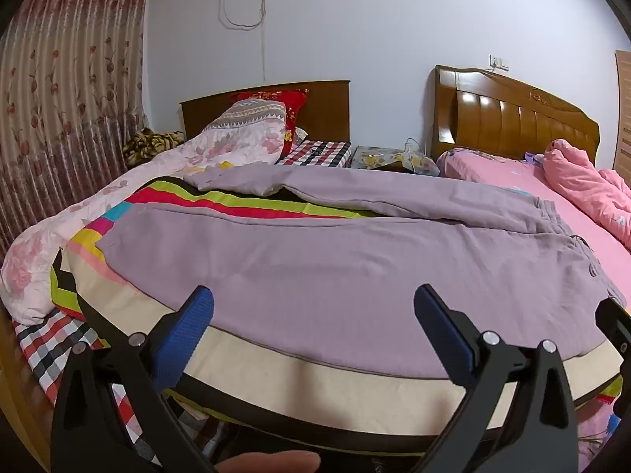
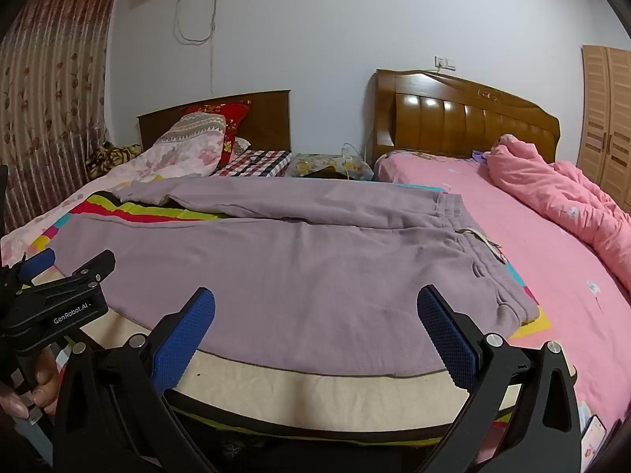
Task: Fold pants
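Lilac sweatpants [image 1: 335, 268] lie flat on a striped blanket [image 1: 244, 201] across the bed. The waistband [image 2: 485, 252] with a white drawstring is at the right. The legs run left, the far leg's cuff [image 1: 232, 181] crumpled. My left gripper [image 1: 315, 299] is open, empty, hovering at the near edge over the near leg. My right gripper [image 2: 315, 299] is open, empty, at the near edge toward the waist. The left gripper's body [image 2: 59, 295] shows at the left of the right wrist view.
A floral quilt [image 1: 118, 197] is bunched at the left. A pink bed [image 2: 532, 256] with a rumpled pink duvet [image 2: 560, 197] adjoins at the right. A cream blanket border [image 2: 315, 390] runs along the near edge. Headboards, a nightstand [image 2: 327, 167] and curtains stand behind.
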A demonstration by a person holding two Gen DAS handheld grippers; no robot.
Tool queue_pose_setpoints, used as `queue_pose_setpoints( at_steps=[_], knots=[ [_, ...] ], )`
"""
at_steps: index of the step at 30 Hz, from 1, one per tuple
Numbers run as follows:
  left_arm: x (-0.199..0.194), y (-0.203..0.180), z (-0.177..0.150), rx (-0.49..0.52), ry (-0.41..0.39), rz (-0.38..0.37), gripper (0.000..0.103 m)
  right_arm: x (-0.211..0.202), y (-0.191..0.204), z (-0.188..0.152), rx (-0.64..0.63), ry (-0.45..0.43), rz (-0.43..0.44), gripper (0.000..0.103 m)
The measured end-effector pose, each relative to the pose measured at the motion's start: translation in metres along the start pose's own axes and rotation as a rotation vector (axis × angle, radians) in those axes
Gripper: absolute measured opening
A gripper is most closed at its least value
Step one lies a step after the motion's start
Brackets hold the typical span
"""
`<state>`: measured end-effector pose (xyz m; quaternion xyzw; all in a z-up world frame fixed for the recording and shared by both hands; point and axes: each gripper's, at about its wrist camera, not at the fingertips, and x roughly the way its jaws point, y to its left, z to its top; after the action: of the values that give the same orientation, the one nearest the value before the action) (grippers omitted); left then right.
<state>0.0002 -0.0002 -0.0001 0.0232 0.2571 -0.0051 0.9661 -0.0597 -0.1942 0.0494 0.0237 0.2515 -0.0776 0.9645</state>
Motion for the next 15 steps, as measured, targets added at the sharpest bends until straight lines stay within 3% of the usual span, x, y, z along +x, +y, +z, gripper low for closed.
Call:
queue_pose_setpoints(
  at_steps=[15],
  knots=[
    [0.0086,0.0051,0.0015,0.008,-0.004,-0.001,0.102,0.0005,0.0,-0.0001,0.003,0.006,0.002,0.099]
  ],
)
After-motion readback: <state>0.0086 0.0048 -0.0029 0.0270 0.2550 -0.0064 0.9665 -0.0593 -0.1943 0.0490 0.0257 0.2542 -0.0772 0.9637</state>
